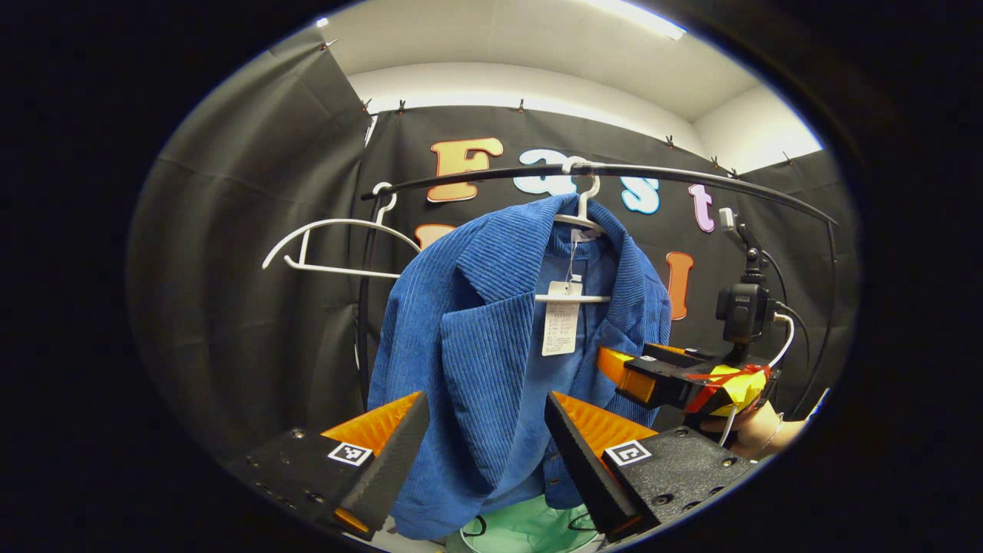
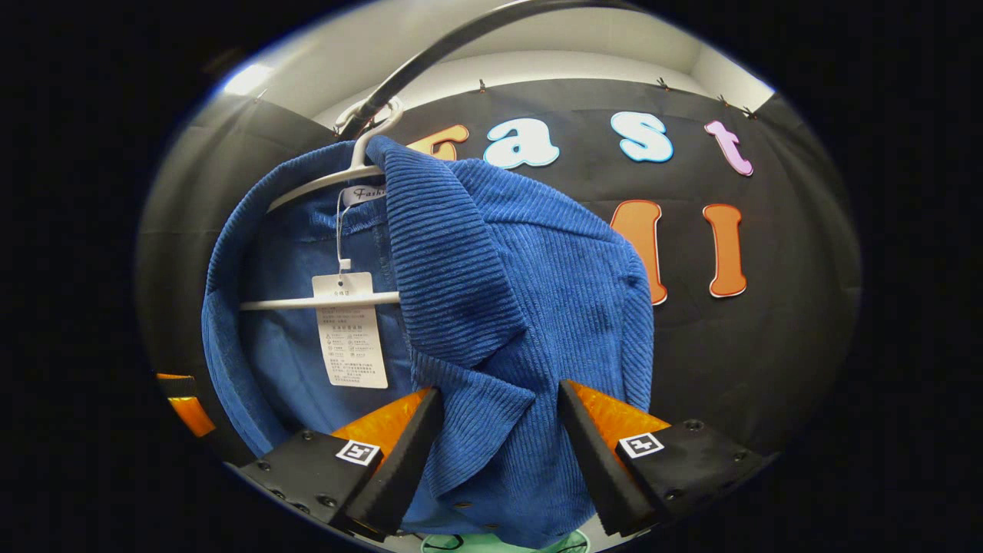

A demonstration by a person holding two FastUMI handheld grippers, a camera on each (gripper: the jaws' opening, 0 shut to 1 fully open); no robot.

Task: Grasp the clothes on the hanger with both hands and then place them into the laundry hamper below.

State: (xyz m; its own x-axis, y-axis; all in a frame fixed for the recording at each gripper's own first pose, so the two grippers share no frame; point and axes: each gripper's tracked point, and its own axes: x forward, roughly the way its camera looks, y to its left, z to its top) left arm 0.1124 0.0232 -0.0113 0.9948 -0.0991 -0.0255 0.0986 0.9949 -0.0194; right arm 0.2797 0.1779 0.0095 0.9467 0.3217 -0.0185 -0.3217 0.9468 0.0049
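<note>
the jaws of the left gripper (image 1: 484,445) are held wide apart, with the jacket's front panel hanging between them; whether the cloth is touched cannot be told. the jaws of the right gripper (image 2: 499,442) are likewise spread, with the other front panel lying in the gap, and nothing is clamped by either. the blue corduroy jacket (image 1: 461,330) is hung on a white hanger (image 1: 587,223) from a dark rail (image 1: 614,170), directly above the pale green laundry hamper (image 1: 530,530), of which a small part is seen at the bottom edge. a paper tag (image 1: 561,322) is hung inside the collar.

the step in hand is judged to be the two-handed grasp. it would be done well if each gripper were advanced until a thick fold of lapel sits deep between the fingers, then closed firmly, so that the heavy cloth is not dropped. the tag's string is best kept out of the grip. the jacket should then be lifted clear of the hanger's shoulders before being lowered.

an empty second hanger (image 1: 330,246) is hung beside it on the rail. most of the hamper is cut off, so its rim and depth cannot be made out. the jacket's sleeves and hem are largely hidden.
</note>
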